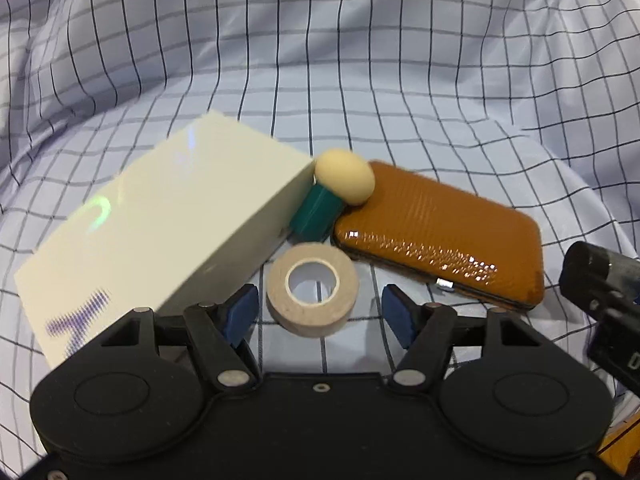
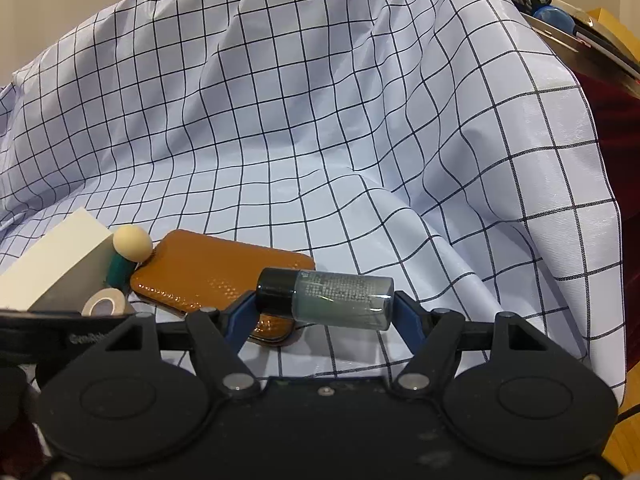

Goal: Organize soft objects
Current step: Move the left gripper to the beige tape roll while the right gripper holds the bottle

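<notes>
A beige tape roll (image 1: 312, 290) lies flat on the checked cloth (image 1: 320, 60), between the blue pads of my left gripper (image 1: 320, 302). Gaps show on both sides of the roll, so the gripper is open. Behind the roll sit a white box (image 1: 160, 220), a cream egg-shaped sponge (image 1: 345, 176) on a teal base (image 1: 316, 216), and a glossy brown case (image 1: 440, 232). My right gripper (image 2: 324, 304) is shut on a small bottle with a black cap (image 2: 332, 294), held lengthwise just above the brown case (image 2: 216, 276). That bottle also shows at the right edge of the left wrist view (image 1: 600, 276).
The checked cloth (image 2: 320, 120) rises in folds behind and to the right of the objects. Past its top right edge is a tray (image 2: 580, 40) with a dark rolled item and a blue ball. A wooden surface (image 2: 628, 440) shows at the lower right.
</notes>
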The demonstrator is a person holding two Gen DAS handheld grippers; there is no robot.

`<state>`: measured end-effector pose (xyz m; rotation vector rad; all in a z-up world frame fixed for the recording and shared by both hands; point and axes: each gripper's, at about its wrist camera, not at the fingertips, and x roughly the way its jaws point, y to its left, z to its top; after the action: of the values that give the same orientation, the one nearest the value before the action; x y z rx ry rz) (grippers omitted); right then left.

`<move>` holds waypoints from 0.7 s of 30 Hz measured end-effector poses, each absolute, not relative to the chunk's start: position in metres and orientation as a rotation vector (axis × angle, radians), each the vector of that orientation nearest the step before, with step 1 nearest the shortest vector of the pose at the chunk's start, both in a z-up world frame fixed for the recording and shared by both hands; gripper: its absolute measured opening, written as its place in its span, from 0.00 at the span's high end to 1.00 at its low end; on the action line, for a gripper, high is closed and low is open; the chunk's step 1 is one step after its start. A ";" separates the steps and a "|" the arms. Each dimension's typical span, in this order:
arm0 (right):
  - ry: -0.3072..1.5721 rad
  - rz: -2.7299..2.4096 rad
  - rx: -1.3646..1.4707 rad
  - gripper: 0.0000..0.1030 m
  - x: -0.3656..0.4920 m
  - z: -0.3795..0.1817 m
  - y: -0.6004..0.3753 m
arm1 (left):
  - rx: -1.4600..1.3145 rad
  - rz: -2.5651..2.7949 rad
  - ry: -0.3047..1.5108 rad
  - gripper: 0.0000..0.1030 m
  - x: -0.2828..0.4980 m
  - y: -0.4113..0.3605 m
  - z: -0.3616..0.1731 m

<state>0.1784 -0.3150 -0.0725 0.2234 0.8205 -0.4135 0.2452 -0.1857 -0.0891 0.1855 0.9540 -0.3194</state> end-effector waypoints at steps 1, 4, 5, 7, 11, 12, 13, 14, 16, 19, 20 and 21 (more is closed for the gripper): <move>0.820 -0.414 0.224 0.32 0.178 -0.073 -0.315 | 0.182 -0.323 0.955 0.39 0.245 -0.187 -0.090; 0.819 -0.413 0.226 0.32 0.177 -0.073 -0.317 | 0.176 -0.335 0.962 0.39 0.246 -0.193 -0.090; 0.820 -0.414 0.227 0.32 0.177 -0.073 -0.317 | 0.176 -0.344 0.964 0.39 0.247 -0.195 -0.090; 0.823 -0.420 0.231 0.32 0.176 -0.074 -0.319 | 0.179 -0.363 0.968 0.39 0.247 -0.200 -0.091; 0.837 -0.432 0.243 0.32 0.177 -0.076 -0.323 | 0.201 -0.362 0.966 0.36 0.247 -0.207 -0.097; 0.838 -0.432 0.245 0.32 0.177 -0.076 -0.323 | 0.207 -0.362 0.966 0.35 0.247 -0.209 -0.097; 0.839 -0.432 0.246 0.32 0.177 -0.077 -0.323 | 0.212 -0.358 0.963 0.35 0.247 -0.210 -0.098; 0.840 -0.432 0.246 0.32 0.176 -0.077 -0.323 | 0.218 -0.355 0.960 0.34 0.247 -0.211 -0.098; 0.843 -0.429 0.248 0.32 0.177 -0.079 -0.323 | 0.225 -0.354 0.951 0.33 0.246 -0.211 -0.100; 0.846 -0.425 0.250 0.32 0.178 -0.080 -0.323 | 0.214 -0.360 0.943 0.32 0.246 -0.209 -0.101; 0.847 -0.424 0.251 0.32 0.178 -0.080 -0.323 | 0.211 -0.359 0.940 0.32 0.246 -0.208 -0.101; 0.848 -0.422 0.252 0.32 0.179 -0.080 -0.324 | 0.212 -0.358 0.938 0.31 0.246 -0.208 -0.101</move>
<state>0.1791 -0.3235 -0.0804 0.2519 0.8480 -0.4217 0.2456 -0.2083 -0.1012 0.2123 0.9383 -0.3582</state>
